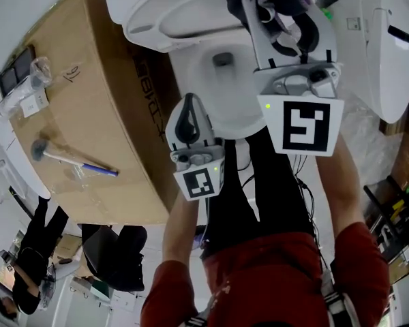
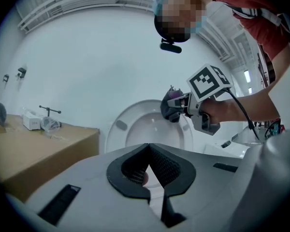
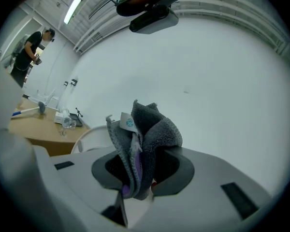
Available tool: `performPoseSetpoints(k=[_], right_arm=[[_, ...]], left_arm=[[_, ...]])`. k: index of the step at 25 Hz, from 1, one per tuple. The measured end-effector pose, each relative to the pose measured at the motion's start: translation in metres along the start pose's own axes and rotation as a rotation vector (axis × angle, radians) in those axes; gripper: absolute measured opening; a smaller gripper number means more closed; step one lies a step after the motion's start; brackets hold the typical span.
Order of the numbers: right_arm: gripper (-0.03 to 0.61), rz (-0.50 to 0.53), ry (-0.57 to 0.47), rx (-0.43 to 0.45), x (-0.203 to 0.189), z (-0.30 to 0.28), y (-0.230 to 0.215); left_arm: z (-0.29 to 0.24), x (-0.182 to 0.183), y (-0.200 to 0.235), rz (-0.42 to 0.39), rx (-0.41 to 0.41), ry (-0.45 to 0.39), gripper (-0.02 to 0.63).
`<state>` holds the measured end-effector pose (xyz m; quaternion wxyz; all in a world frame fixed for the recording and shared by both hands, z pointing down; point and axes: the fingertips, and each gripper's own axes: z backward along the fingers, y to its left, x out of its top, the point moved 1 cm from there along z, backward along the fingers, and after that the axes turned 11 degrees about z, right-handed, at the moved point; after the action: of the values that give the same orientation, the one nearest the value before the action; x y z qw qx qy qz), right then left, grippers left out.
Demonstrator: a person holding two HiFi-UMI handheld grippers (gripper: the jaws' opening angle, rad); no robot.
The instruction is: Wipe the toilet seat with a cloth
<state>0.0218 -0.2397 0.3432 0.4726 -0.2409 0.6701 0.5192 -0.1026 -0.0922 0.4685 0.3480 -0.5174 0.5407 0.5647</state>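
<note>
A person in a red top leans over a white toilet, a handheld gripper in each fist. The right gripper (image 1: 283, 12) has its jaws clamped on a bunched grey cloth (image 3: 145, 139), whose purple-edged folds and tag stick up past the fingertips. It hovers just beside the upper rim of the toilet seat (image 1: 144, 19), which looks to be tipped up behind the open bowl (image 1: 191, 70). Whether the cloth is touching the plastic is hard to tell from here. The left gripper (image 1: 189, 111) hangs lower, over the near side of the bowl, with its jaws pressed together on nothing.

The weak point appears to be the grip. The cloth is pinched as a loose wad rather than a flat pad, so a hard drag along the rim could tug it free and drop it into the bowl below. Wiping with so small a bundle could also leave stretches of the seat unwiped, or bring the hard jaw tips scraping against the plastic.

The seat seems to stand unsupported, with the closed left gripper not bracing it. A sideways push could therefore swing it down onto the grippers. A cardboard box (image 1: 75, 94) stands close on the left, leaving little room for the person's left arm.
</note>
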Motion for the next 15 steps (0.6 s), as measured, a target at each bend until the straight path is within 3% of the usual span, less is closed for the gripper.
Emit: performPoseSetpoints(k=[4, 8, 15], right_arm=[[0.097, -0.010, 0.036, -0.055, -0.034, 0.016, -0.036], [0.097, -0.090, 0.109, -0.116, -0.081, 0.033, -0.056], [0.097, -0.101, 0.152, -0.129, -0.135, 0.048, -0.039]], left_arm=[[-0.009, -0.012, -0.023, -0.003, -0.015, 0.016, 0.014], [-0.015, -0.027, -0.038, -0.007, -0.027, 0.042, 0.014], [-0.024, -0.055, -0.057, 0.018, -0.021, 0.075, 0.014]])
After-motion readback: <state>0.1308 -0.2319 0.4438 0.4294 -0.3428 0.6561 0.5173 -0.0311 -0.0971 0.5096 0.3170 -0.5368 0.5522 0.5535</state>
